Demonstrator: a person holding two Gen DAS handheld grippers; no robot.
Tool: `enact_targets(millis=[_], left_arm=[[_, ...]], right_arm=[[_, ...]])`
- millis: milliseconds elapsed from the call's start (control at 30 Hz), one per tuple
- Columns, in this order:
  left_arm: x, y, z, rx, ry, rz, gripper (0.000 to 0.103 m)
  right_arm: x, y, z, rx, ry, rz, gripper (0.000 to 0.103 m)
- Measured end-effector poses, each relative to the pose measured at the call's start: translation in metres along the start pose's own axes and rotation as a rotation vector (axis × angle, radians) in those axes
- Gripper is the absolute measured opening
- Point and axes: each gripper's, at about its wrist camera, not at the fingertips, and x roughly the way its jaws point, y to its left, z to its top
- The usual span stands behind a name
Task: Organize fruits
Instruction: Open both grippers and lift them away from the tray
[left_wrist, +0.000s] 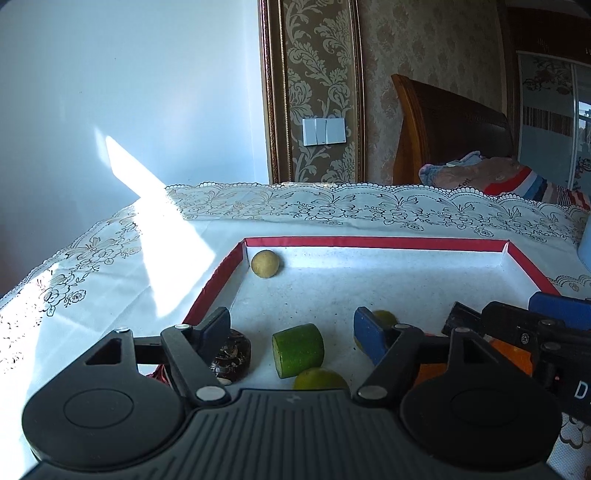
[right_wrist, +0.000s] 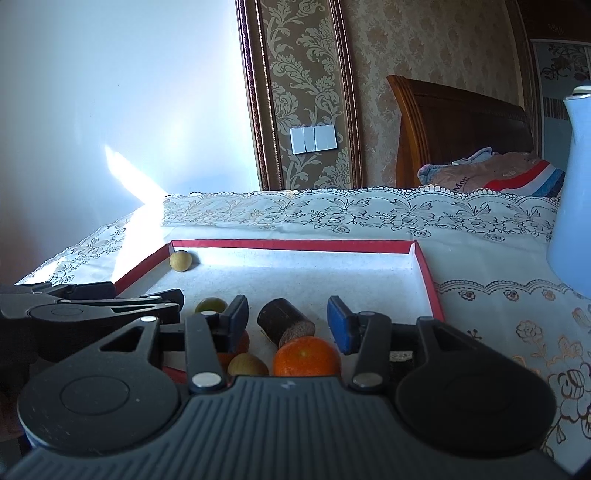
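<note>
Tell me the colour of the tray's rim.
Red, around a white inside. The tray rim shows best in the left wrist view.

"Most" legible on pink bedding (right_wrist: 491, 173); letter "D" on right gripper body (left_wrist: 581, 389).

The right gripper (right_wrist: 288, 325) stands open over the red tray (right_wrist: 430, 280). A brown log piece (right_wrist: 284, 323) lies between its fingers, untouched. An orange (right_wrist: 306, 360) sits just in front of the log piece.
</note>
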Motion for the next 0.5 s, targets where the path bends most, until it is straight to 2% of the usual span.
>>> enact_targets(millis=[167,267,500], left_arm=[[-0.016,-0.003,-0.001,0.014,-0.019,-0.002,0.077],[-0.026,-0.003,-0.003,0.010,-0.026,-0.003,0.079],[-0.043,-0.001,-0.011,0.012,-0.011,-0.010,0.080]], right_arm=[[-0.006,0.000,-0.001,0.006,-0.007,-0.008,0.046],[-0.011,0.000,-0.002,0.013,-0.020,-0.019,0.058],[-0.027,0.003,-0.011,0.036,-0.021,-0.021,0.061]])
